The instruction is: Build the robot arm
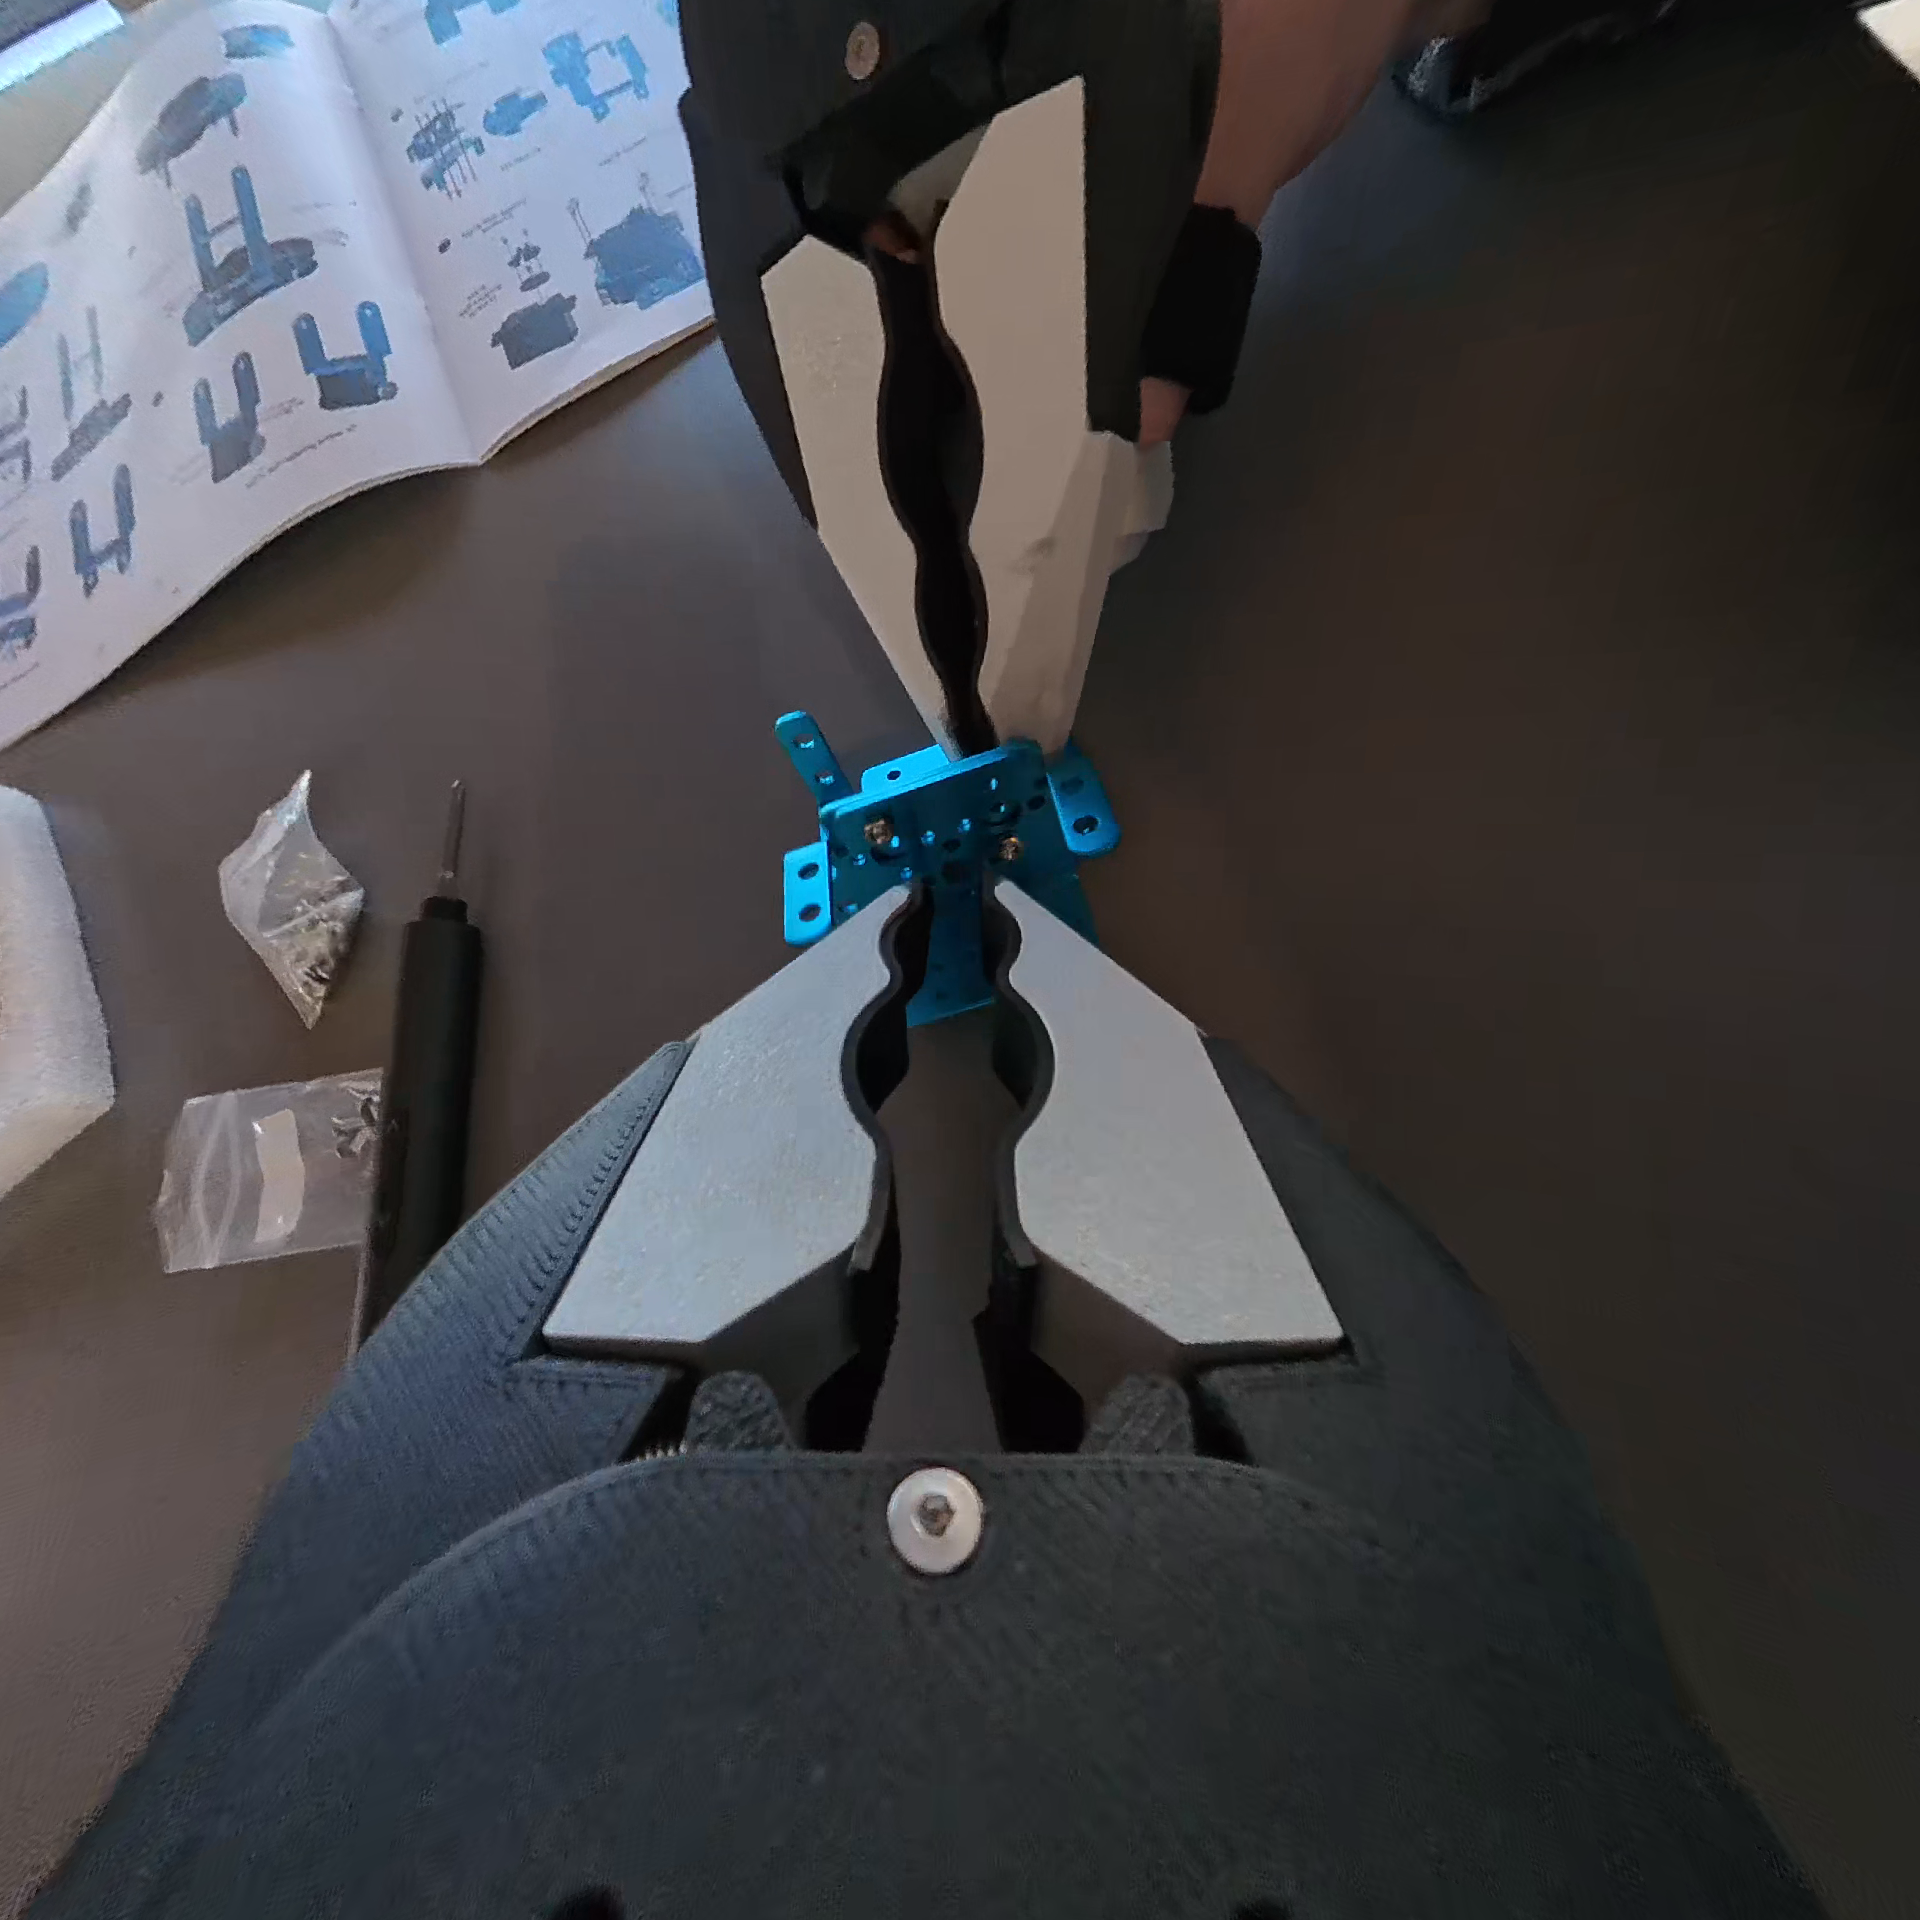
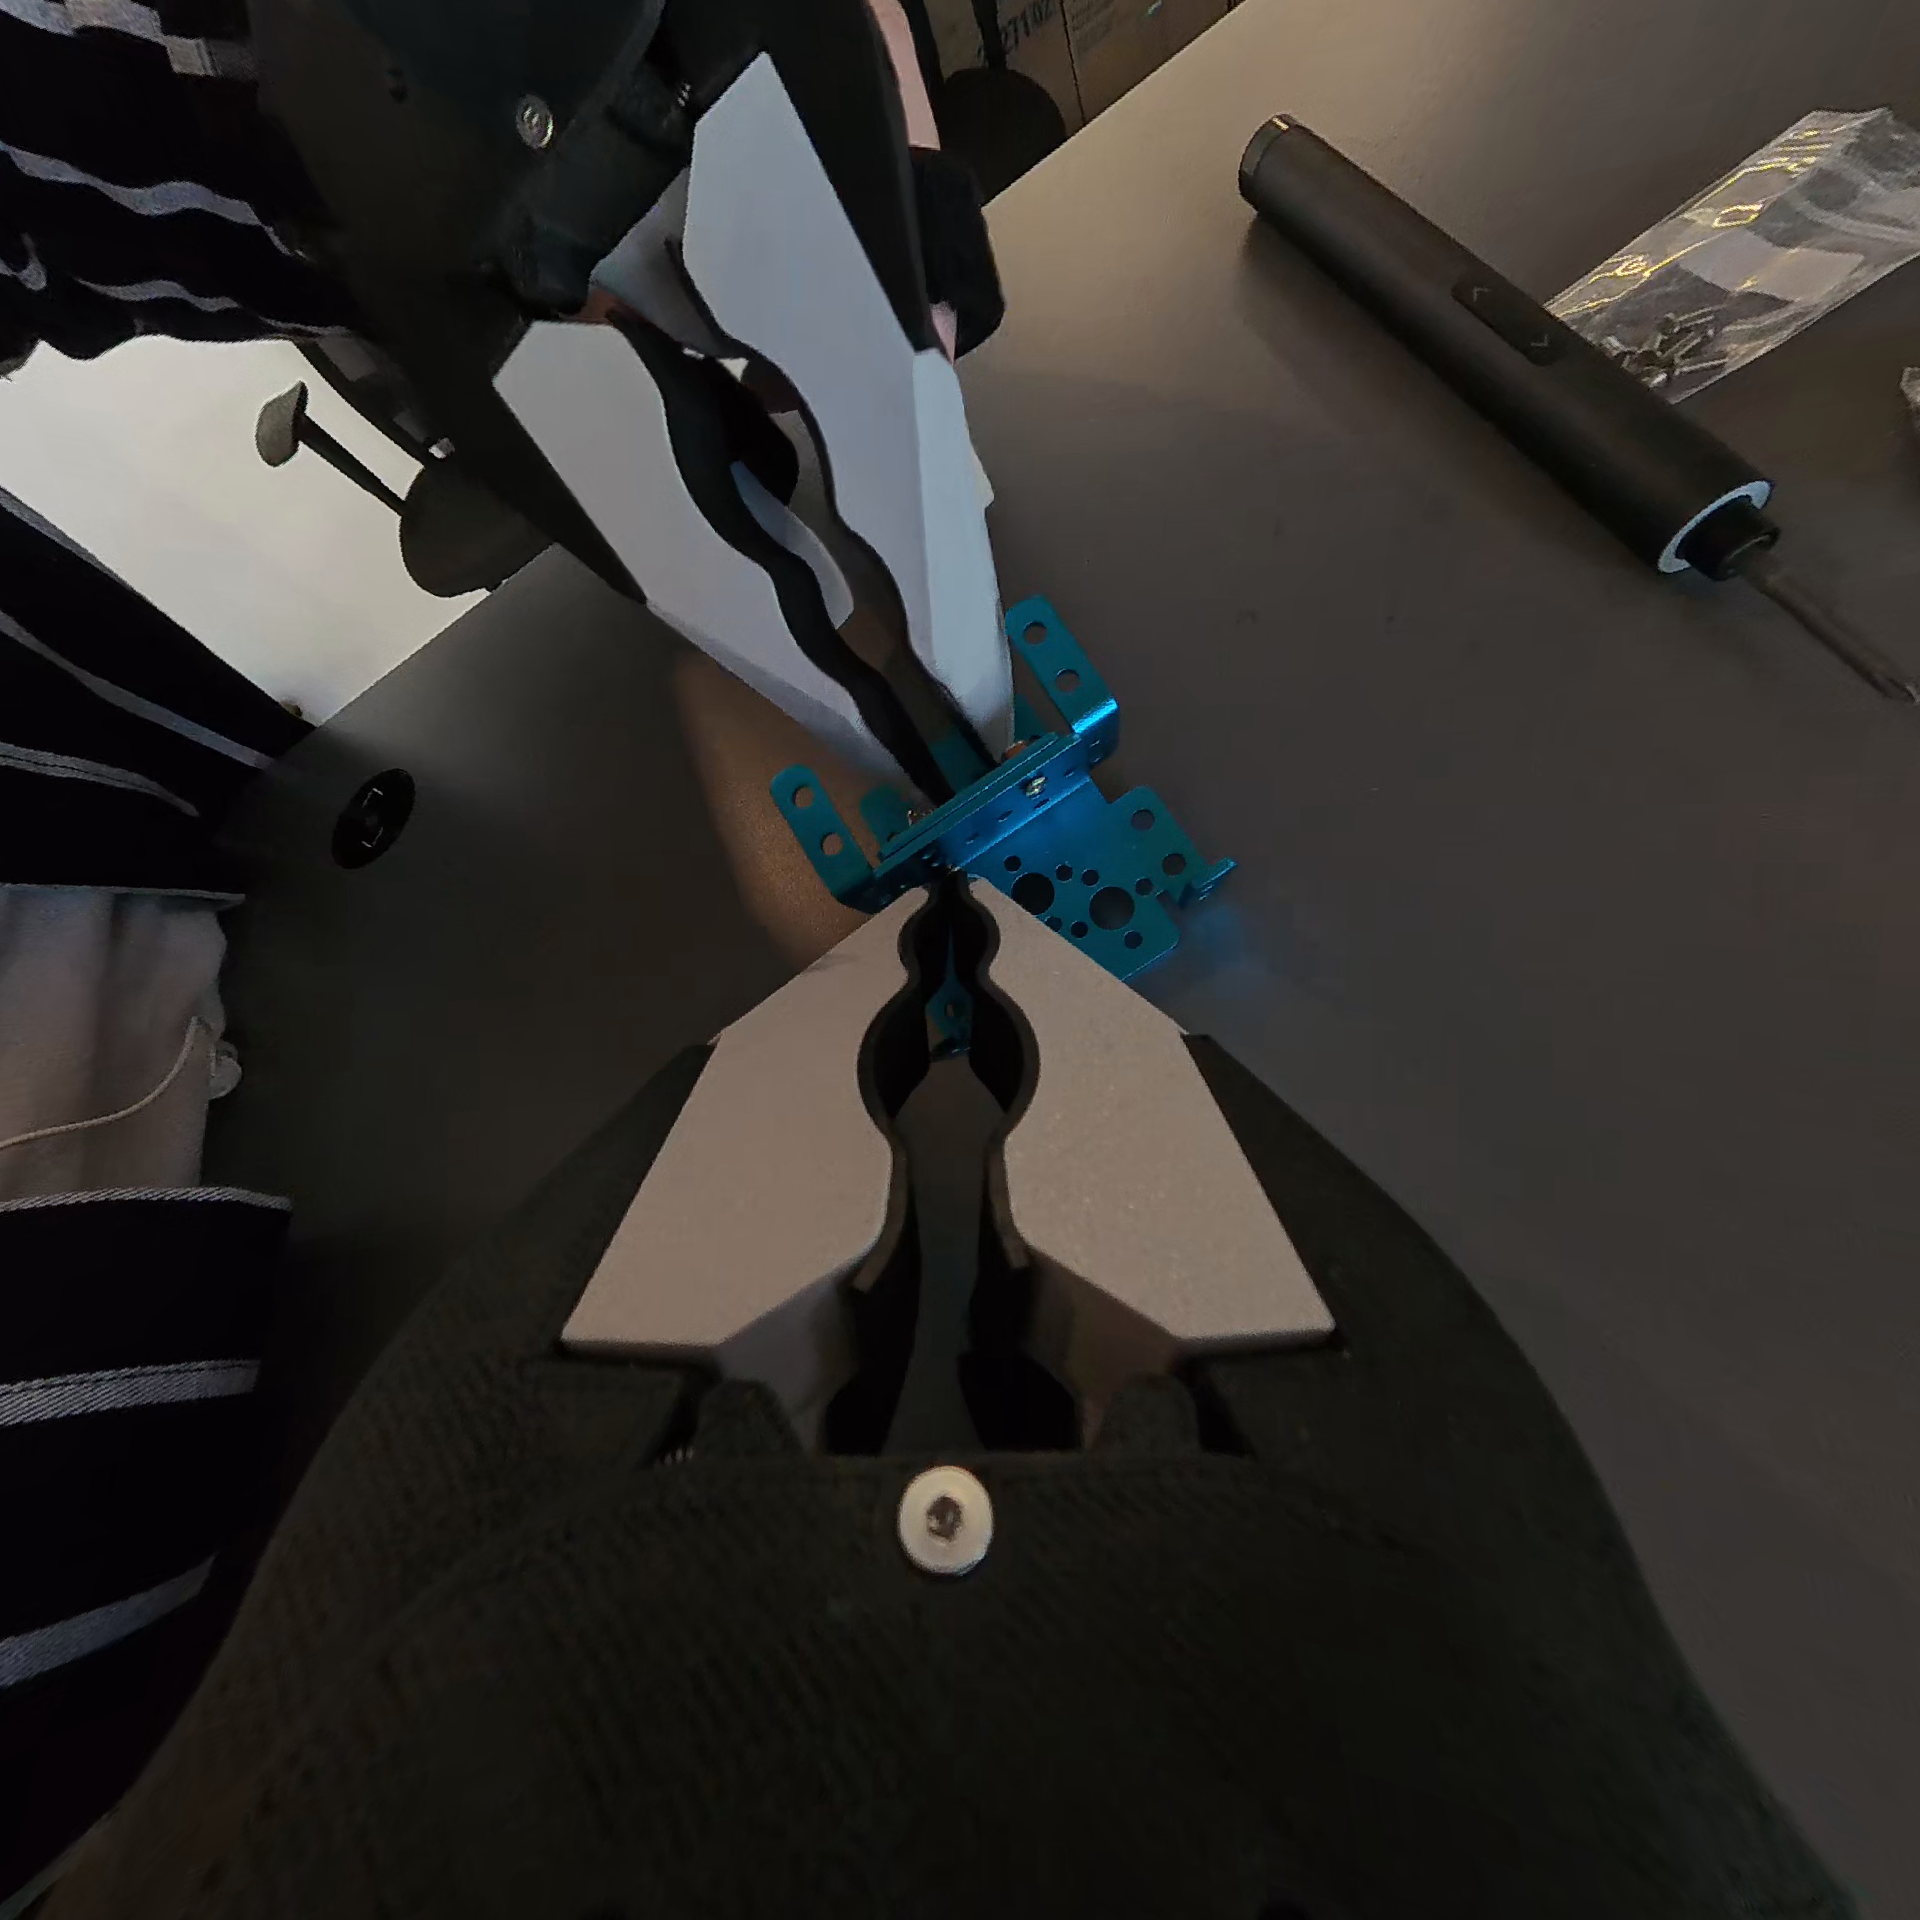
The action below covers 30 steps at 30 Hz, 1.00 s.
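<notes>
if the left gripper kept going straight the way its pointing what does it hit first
The left gripper is already shut on the blue bracket, so nothing lies before that. Pushing on, it would likely drive the bracket into the right gripper, which grips the bracket's far side; depth is hard to judge.

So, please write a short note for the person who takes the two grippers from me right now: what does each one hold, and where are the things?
Left gripper: fingers shut on the blue metal bracket assembly, near side.
Right gripper: fingers shut on the same assembly, opposite side.
Two screws sit in its front plate.
Black screwdriver lies on the dark table, beside two small plastic bags.
Open instruction booklet lies farther back.
</notes>
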Tool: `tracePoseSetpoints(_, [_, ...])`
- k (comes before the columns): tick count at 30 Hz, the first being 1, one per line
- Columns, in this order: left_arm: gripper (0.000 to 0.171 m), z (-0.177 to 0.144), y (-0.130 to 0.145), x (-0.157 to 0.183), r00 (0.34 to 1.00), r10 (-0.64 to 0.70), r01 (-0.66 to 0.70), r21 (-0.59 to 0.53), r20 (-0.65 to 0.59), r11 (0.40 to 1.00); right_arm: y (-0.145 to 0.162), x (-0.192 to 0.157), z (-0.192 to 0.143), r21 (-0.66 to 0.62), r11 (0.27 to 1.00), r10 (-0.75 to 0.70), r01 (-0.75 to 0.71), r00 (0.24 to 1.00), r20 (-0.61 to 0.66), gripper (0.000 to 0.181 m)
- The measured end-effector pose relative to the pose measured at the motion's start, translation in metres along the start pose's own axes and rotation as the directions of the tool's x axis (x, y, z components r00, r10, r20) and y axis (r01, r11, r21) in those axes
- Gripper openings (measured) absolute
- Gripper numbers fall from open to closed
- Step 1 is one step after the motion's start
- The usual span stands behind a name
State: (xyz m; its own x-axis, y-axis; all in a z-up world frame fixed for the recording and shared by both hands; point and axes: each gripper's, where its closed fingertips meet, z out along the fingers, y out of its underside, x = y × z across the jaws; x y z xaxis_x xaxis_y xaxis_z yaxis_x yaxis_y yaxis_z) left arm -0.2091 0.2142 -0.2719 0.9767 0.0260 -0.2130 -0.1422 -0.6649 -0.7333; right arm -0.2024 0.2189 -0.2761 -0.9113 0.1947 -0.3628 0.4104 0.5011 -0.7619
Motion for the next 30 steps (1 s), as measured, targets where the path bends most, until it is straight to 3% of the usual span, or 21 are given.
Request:
tracePoseSetpoints(5, [0.01, -0.003, 0.001, 0.001, 0.991, -0.126, 0.128, 0.029, -0.055, 0.991, 0.0, 0.0, 0.0, 0.0, 1.0, -0.001, 0.001, 1.0, -0.001, 0.0])
tracePoseSetpoints(10, [0.023, -0.001, -0.003, 0.005, 0.957, -0.255, 0.264, 0.047, -0.136, 0.963, 0.0, 0.0, 0.0, 0.0, 1.0, -0.002, 0.002, 1.0, -0.001, 0.001])
tracePoseSetpoints(30, [0.018, 0.007, 0.006, 0.003, 0.944, -0.315, 0.317, -0.003, -0.102, 0.949, 0.0, 0.0, 0.0, -0.001, 1.0, -0.01, 0.01, 1.0, -0.003, 0.0])
